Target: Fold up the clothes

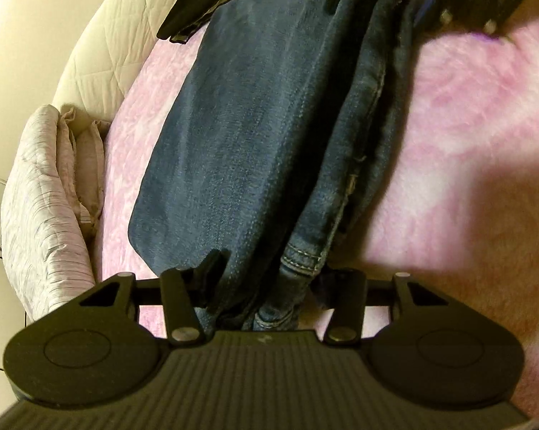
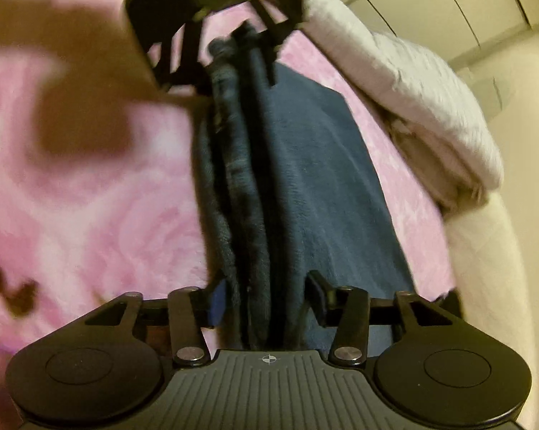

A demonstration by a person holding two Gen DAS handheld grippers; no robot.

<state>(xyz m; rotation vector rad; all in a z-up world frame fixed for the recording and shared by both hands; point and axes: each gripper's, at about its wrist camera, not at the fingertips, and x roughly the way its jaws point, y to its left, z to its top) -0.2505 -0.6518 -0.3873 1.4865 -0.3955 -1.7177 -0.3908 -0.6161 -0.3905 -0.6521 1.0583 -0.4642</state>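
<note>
A pair of dark blue jeans (image 1: 255, 136), folded lengthwise into a long band, is stretching between the two grippers above a bed covered in a fluffy pink blanket (image 1: 477, 114).

In the left wrist view, the left gripper (image 1: 266, 279) is clamping one end of the jeans at 6 o'clock, its jaws closing partway on the bunched denim with a stitched hem showing between them. The fabric is running up toward 12 o'clock, where the other gripper is appearing blurred near 1 o'clock. A quilted cream headboard (image 1: 126, 36) is curving along 10 o'clock, and a pale pink pillow (image 1: 43, 193) is leaning at 8 o'clock. A dark garment (image 1: 198, 3) is lying at 11 o'clock.

In the right wrist view, the right gripper (image 2: 266, 301) is pinching the opposite end at 6 o'clock, its jaws narrowing around the thick layered folds. The denim is running toward 12 o'clock, where the left gripper is holding it. Everything here is looking motion-blurred.
</note>
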